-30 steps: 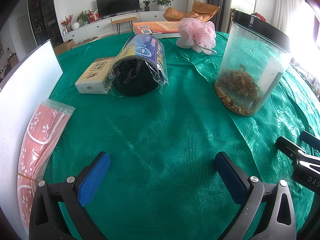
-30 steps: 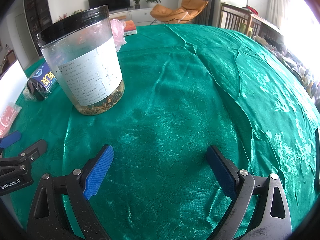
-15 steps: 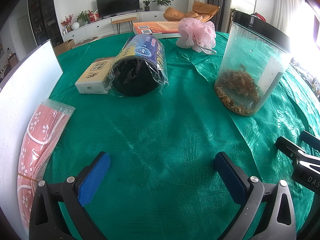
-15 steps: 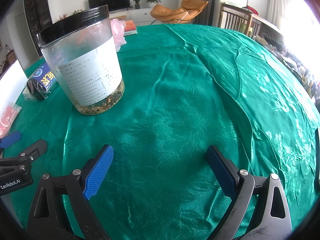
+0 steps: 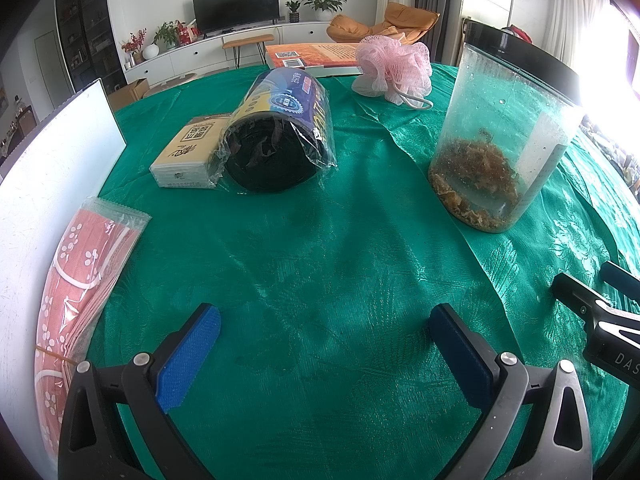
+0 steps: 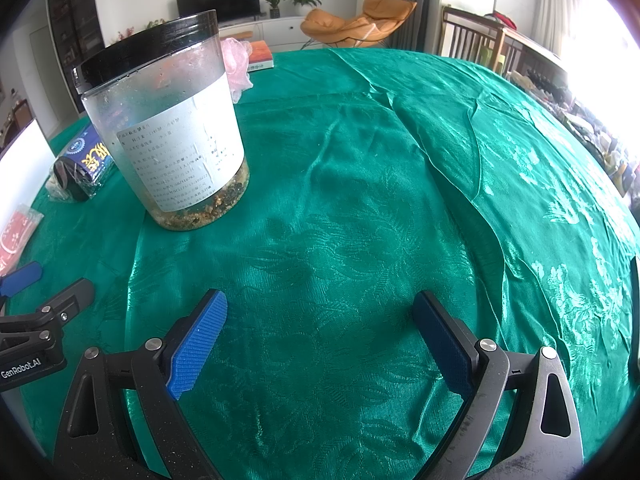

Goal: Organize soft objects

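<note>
No displacement since the earlier frame. Left gripper (image 5: 324, 344) and right gripper (image 6: 318, 340) remain wide and empty, low over the tablecloth (image 5: 320, 248), apparently staged for approach. Ahead-left of the left gripper: wrapped roll (image 5: 276, 140), tissue pack (image 5: 186, 156); farther ahead: pink bath pouf (image 5: 394, 66).

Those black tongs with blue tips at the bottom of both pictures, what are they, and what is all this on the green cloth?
They are two hand-held grippers, one per hand, each carrying a camera that looks out along its fingers. One picture comes from the left gripper, the other from the right gripper. Both are open and hold nothing. On the green tablecloth lie a pink bath pouf, a wrapped black roll, a tissue pack, a pink packet, a book and an upright lidded jar.
</note>
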`<state>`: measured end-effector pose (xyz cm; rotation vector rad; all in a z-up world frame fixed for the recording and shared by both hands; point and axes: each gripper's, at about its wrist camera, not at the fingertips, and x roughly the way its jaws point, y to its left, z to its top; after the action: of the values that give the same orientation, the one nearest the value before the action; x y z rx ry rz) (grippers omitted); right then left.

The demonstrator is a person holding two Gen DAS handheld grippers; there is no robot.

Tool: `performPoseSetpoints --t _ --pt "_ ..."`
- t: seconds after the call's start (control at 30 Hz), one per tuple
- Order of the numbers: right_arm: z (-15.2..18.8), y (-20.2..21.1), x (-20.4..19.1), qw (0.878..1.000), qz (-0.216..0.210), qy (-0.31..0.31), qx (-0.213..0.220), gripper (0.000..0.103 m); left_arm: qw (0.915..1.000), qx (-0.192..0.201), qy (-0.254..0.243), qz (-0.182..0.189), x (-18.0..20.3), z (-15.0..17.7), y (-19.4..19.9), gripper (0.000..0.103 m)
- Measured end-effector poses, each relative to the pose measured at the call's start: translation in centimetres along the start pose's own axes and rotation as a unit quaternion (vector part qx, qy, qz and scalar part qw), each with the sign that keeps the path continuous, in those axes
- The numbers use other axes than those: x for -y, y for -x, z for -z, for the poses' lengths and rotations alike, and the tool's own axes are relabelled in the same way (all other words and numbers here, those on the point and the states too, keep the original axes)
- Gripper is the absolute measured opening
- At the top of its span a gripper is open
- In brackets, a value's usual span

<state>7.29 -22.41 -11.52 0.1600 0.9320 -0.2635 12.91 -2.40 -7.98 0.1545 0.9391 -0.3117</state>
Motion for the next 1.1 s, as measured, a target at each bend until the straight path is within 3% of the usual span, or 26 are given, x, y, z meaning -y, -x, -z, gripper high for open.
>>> performPoseSetpoints --t 0.6,0.67,0.73,0.8,0.9,1.0,1.1 --pt "0.0 0.0 0.0 1.0 0.0 0.0 0.0 0.096 1.0 0.0 0.003 -0.001 0.0 0.0 0.0 0.103" --pt "0.0 0.0 0.0 1.0 0.0 0.0 0.0 0.096 0.9998 -0.021 -0.006 0.004 0.1 0.0 0.2 0.103" --pt "0.0 0.0 0.0 1.0 -0.005 0.006 -0.002 0.096 0.9978 -0.067 0.003 -0.003 -0.4 0.6 1.0 0.103" --pt "-0.2 0.4 -0.1 0.999 -0.031 0.036 -0.024 0.095 0.9976 -0.068 0.003 -0.007 -1.3 2.5 3.3 0.103" --pt "-0.3 4.5 -2.2 0.991 -0.12 0.058 0.024 0.095 0.9998 -0.017 -0.009 -0.012 -2.9 5.7 7.6 0.103" --pt "-2.8 7.7 -8.7 0.968 -0.217 0.123 0.036 0.095 0.9997 -0.007 -0.016 -0.016 -4.2 7.4 9.7 0.103" --pt "-6.8 7.2 -16.0 0.958 -0.227 0.173 0.038 0.094 0.9994 0.008 -0.023 -0.025 -5.2 7.9 11.2 0.103"
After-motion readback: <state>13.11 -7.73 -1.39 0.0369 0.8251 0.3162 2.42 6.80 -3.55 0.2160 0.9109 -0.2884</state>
